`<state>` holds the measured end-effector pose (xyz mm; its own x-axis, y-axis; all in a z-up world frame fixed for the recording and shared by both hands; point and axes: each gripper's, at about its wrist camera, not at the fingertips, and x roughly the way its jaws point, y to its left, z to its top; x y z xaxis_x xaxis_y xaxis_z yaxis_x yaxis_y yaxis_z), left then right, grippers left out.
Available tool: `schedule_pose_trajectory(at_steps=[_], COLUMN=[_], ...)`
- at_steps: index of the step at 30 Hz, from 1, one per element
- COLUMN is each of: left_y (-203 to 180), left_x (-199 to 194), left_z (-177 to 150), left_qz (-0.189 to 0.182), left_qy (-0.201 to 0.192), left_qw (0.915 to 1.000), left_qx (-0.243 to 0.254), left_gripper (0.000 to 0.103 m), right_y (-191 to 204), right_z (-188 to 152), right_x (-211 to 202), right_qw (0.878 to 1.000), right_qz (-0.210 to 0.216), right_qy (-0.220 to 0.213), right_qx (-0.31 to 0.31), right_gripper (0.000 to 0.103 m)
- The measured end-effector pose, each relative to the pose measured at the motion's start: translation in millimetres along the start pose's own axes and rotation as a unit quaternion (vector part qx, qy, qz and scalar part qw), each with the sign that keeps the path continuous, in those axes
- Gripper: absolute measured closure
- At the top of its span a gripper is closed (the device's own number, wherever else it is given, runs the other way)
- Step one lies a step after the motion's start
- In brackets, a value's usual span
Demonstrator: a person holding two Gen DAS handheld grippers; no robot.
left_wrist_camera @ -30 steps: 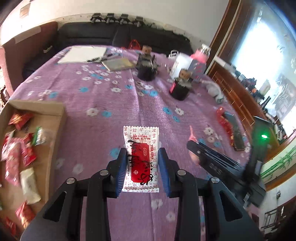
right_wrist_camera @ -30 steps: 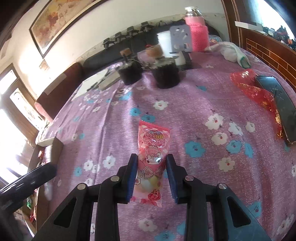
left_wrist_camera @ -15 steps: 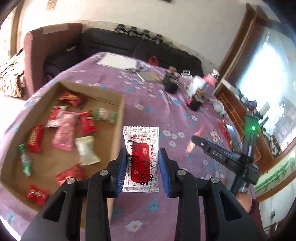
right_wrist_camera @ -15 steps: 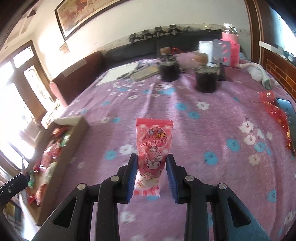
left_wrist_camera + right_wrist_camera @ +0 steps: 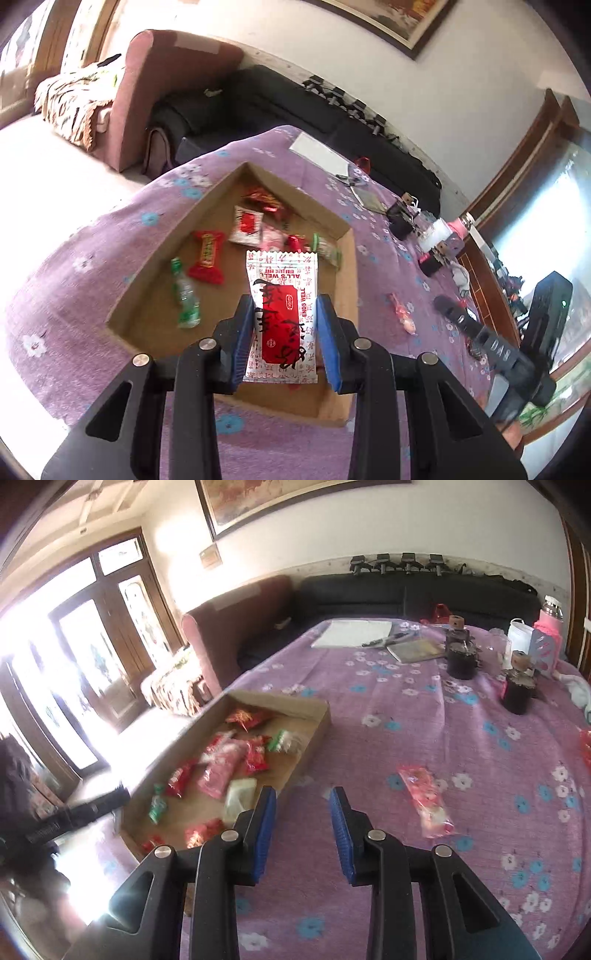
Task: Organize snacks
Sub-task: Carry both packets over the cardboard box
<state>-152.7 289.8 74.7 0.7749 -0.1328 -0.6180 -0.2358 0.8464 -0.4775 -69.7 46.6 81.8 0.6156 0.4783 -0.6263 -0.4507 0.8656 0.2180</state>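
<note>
Surroundings: a cardboard box [image 5: 343, 266] lies on the worktop [image 5: 424, 746], which has a purple flowered cloth; loose snacks cover the box floor.
Ahead of the right jaws: two dark jars [image 5: 517, 694], a white pad [image 5: 351, 633] and a pink bottle [image 5: 550, 627] stand at the far end.
Obstructions: the box's near wall runs just left of the right jaws; nothing lies between them.
Left gripper [image 5: 284, 339]: jaws clamped on a white and red packet [image 5: 282, 314], gripping its two long edges; the packet is held above the box interior.
Right gripper [image 5: 303, 830]: jaws apart, holding nothing, over bare cloth beside the box.
Pink packet [image 5: 424, 797]: flat on the cloth, right of the right jaws and clear of them.
Unclear: snacks in the box are motion-blurred; the left gripper shows only as a dark blur at the right view's left edge.
</note>
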Motion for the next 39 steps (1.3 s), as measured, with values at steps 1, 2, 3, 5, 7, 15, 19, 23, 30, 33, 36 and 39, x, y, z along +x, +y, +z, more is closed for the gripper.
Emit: schedule_pose_trajectory(at_steps=[1, 2, 3, 5, 7, 15, 19, 23, 30, 33, 36, 39], left_y=[2, 5, 7, 8, 8, -12, -18, -21, -12, -5, 3, 9], left_x=[-1, -1, 0, 3, 7, 14, 10, 9, 10, 11, 13, 15], left_z=[0, -1, -2, -4, -6, -14, -15, -16, -11, -10, -9, -8], left_qz=[-0.002, -0.005, -0.007, -0.014, -0.020, -0.031, -0.026, -0.023, -0.010, -0.002, 0.005, 0.014], left_qy=[-0.001, -0.002, -0.001, 0.003, 0.010, 0.028, 0.022, 0.020, 0.017, 0.015, 0.017, 0.016], left_qw=[1.0000, 1.0000, 1.0000, 0.9999, 0.9997, 0.9989, 0.9988, 0.9987, 0.9993, 0.9995, 0.9997, 0.9996], left_qx=[-0.001, -0.003, -0.004, -0.006, -0.005, 0.022, 0.036, 0.042, 0.033, 0.027, 0.019, 0.016], left_gripper=[0.072, 0.072, 0.072, 0.072, 0.072, 0.072, 0.072, 0.072, 0.072, 0.072, 0.072, 0.072], right_y=[-12, -20, -38, -64, -83, -96, -102, -101, -77, -56, -28, -2], right_z=[5, 7, 10, 11, 9, -4, -10, -12, -6, 0, 6, 9], right_x=[2, 6, 15, 30, 43, 96, 96, 84, 48, 38, 35, 37], right_qw=[1.000, 0.999, 0.997, 0.991, 0.989, 0.981, 0.982, 0.984, 0.992, 0.995, 0.997, 0.998], right_qz=[-0.023, -0.039, -0.070, -0.126, -0.133, -0.140, -0.139, -0.124, -0.086, -0.066, -0.036, -0.006], right_qy=[-0.003, -0.001, 0.010, 0.034, 0.058, 0.131, 0.126, 0.121, 0.084, 0.072, 0.065, 0.067], right_qx=[0.006, 0.009, 0.011, 0.008, 0.020, 0.009, 0.026, 0.034, 0.033, 0.020, 0.002, -0.010], right_gripper=[0.053, 0.032, 0.027, 0.029, 0.032, 0.051, 0.070, 0.073, 0.073, 0.074, 0.074, 0.074])
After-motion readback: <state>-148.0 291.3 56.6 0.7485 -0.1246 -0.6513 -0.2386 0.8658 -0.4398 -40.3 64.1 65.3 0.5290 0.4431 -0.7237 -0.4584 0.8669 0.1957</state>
